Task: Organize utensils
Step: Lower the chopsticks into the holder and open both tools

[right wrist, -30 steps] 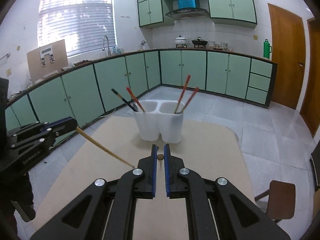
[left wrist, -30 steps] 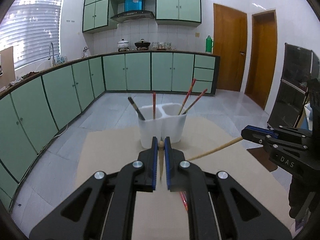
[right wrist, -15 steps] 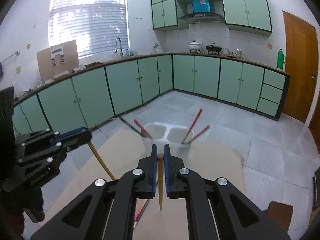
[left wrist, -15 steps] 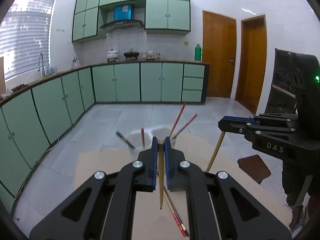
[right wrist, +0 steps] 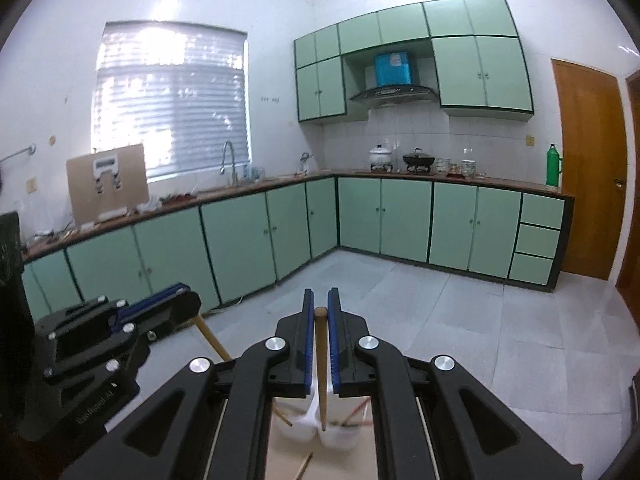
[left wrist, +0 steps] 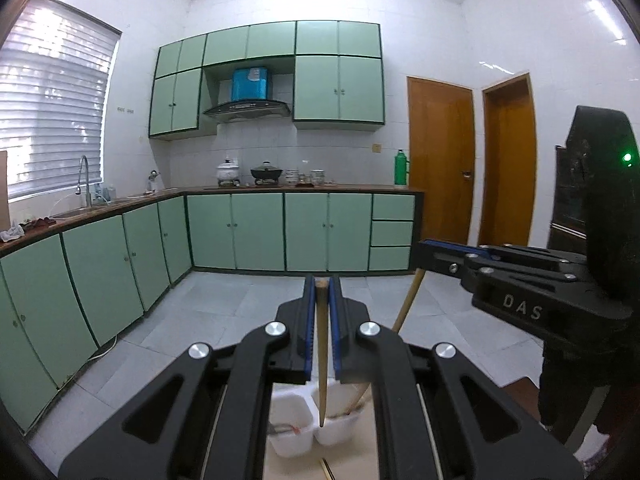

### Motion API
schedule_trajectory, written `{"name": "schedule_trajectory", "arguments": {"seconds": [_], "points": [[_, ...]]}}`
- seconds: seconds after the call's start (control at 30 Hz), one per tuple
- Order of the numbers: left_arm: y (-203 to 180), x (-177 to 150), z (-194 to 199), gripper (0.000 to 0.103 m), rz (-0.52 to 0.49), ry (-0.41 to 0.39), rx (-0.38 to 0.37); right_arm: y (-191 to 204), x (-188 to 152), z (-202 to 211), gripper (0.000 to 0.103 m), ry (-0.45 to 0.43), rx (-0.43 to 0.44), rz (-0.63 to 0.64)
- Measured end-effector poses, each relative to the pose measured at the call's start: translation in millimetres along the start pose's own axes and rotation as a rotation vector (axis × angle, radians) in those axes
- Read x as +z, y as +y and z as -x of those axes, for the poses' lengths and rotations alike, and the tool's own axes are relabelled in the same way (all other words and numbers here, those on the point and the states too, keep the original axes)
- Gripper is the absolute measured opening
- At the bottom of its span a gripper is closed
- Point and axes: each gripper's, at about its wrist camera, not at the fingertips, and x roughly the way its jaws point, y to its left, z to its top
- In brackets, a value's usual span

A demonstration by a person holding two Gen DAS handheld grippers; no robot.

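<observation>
My left gripper is shut on the top end of a wooden chopstick. The stick hangs straight down, its tip just above the white two-compartment holder. My right gripper is shut on a second wooden chopstick, which also hangs tip-down over the holder. Each view shows the other gripper beside it: the right gripper with its chopstick, and the left gripper with its chopstick. Red chopsticks lean in the holder's right compartment.
The holder stands on a tan table, mostly hidden under the gripper bodies. A loose chopstick lies on the table in front of the holder. Green kitchen cabinets line the far walls, with tiled floor between.
Both grippers have risen with their chopsticks. The sticks have swung to hang vertically, and the holder has dropped from mid-frame to the bottom of both views.
</observation>
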Motion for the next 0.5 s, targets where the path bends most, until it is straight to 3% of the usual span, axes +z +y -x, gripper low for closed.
{"name": "schedule_trajectory", "arguments": {"seconds": [0.17, 0.33, 0.5], "points": [[13, -11, -43, 0.006, 0.017, 0.030, 0.030, -15, -8, -43, 0.007, 0.026, -0.030, -0.035], [26, -38, -81, 0.006, 0.037, 0.120, 0.035, -21, -33, -79, 0.007, 0.095, -0.047, -0.054], [36, -54, -93, 0.008, 0.052, 0.186, 0.028, -24, -54, -100, 0.007, 0.165, -0.047, -0.042]]}}
